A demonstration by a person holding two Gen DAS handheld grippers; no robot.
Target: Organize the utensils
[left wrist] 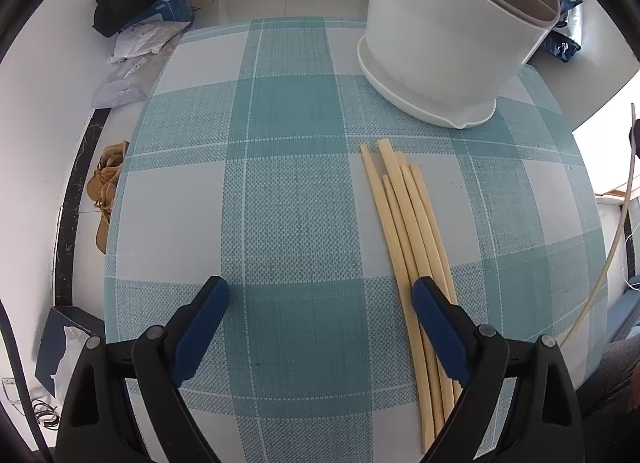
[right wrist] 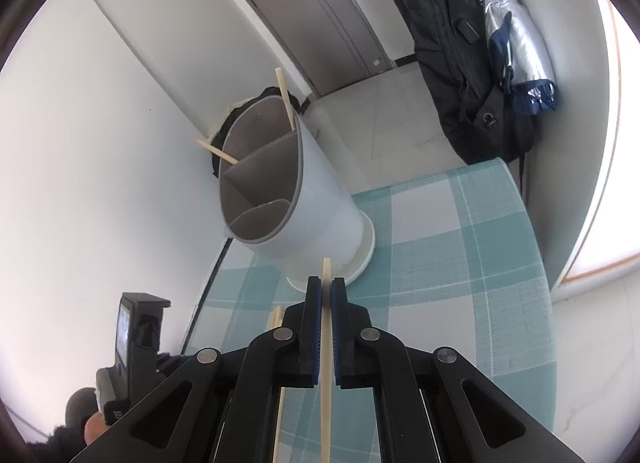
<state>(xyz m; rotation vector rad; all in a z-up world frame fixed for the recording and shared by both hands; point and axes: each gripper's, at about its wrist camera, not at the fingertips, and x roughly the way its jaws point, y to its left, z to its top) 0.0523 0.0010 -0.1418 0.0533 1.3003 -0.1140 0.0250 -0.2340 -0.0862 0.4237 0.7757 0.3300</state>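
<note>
Here: one chopstick [right wrist: 326,327] sits clamped between the blue pads of the right gripper [right wrist: 326,287], its tip poking out past the fingertips toward the base of the utensil holder [right wrist: 320,199].

The remaining chopsticks [left wrist: 404,223] lie bundled flat on the checked tablecloth [left wrist: 280,183], running lengthwise, far ends just short of the holder's base [left wrist: 424,99]. The left gripper [left wrist: 320,295] is spread wide with nothing between its pads; its right finger [left wrist: 432,311] lies over the bundle's near half, contact cannot be told.

Open cloth stretches left of the bundle to the table's left edge, where floor and a tan shoe [left wrist: 105,191] show below. The holder stands near the far right corner of the cloth.

The holder is white outside, grey-brown inside, split by dividers into compartments. Two chopsticks [right wrist: 286,99] already stand in it, leaning out over the rim in the far compartments; the near compartment shows no contents.

Beyond: grey door [right wrist: 308,19], dark coat [right wrist: 452,43], folded silver umbrella [right wrist: 516,35].
</note>
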